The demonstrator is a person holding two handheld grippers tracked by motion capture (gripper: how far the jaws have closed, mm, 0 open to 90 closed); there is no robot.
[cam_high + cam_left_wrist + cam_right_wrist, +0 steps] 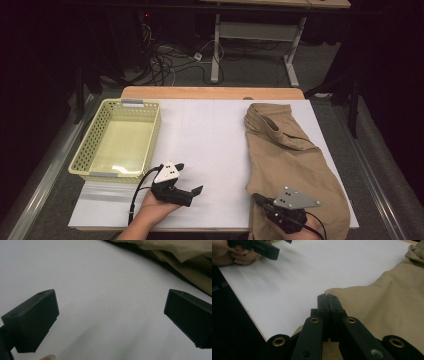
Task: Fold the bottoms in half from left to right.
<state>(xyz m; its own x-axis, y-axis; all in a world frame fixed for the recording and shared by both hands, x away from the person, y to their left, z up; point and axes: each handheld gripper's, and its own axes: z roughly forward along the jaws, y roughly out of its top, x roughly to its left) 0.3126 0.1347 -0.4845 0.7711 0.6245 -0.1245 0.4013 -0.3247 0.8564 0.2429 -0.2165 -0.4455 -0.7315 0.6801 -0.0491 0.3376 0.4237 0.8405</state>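
A pair of tan trousers [287,160] lies along the right side of the white table top [210,135], waistband at the far end. My right gripper [256,197] is at the near left corner of the cloth. In the right gripper view its jaws [327,297] are pressed together at the edge of the tan trousers [382,305], with fabric also running beneath them. My left gripper [189,179] is held in a hand near the table's front edge, left of the trousers. Its jaws [111,307] stand wide apart over bare white surface with nothing between them.
A pale yellow plastic basket [87,145] sits on the table's left side with nothing in it. A wooden strip [210,92] borders the far edge. Beyond it are cables on the floor [165,62] and the legs of another desk [216,45].
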